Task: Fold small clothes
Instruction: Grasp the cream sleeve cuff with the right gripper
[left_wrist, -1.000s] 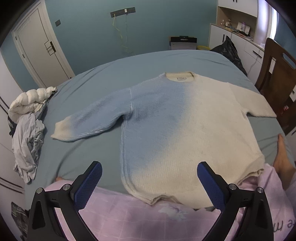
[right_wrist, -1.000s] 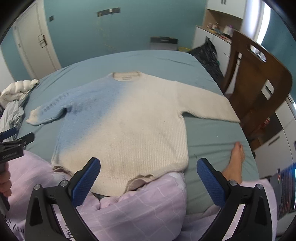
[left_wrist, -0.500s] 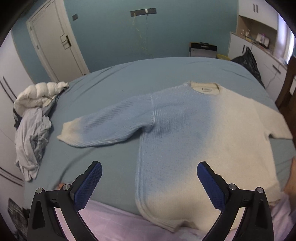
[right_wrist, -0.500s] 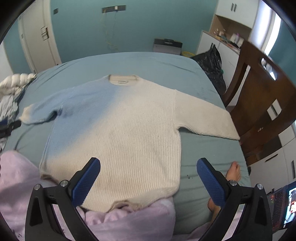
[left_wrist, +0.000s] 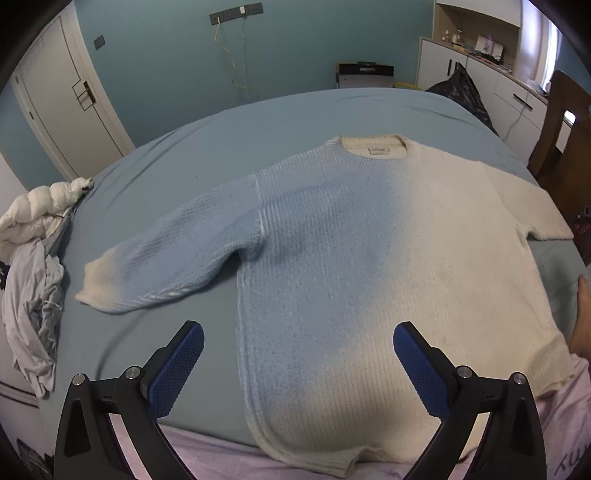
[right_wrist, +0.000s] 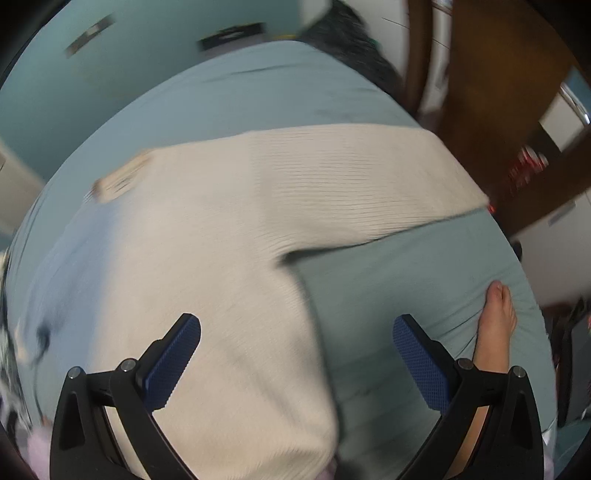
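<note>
Both tools hang empty with jaws spread wide: the left tool (left_wrist: 297, 356) low in its frame above the sweater's hem, the right tool (right_wrist: 295, 352) straddling the sweater's side edge. A ribbed knit sweater (left_wrist: 369, 266), fading from pale blue to cream, lies flat and spread across the middle of a bed (left_wrist: 155, 184) under a smooth blue-grey sheet. Teal walls, a white door (left_wrist: 62, 107) at upper left, white cabinets (left_wrist: 480, 81) upper right. Crumpled clothes (left_wrist: 33, 295) heap at the left edge. A bare foot (right_wrist: 495, 325) rests at lower right; that view is blurred.
</note>
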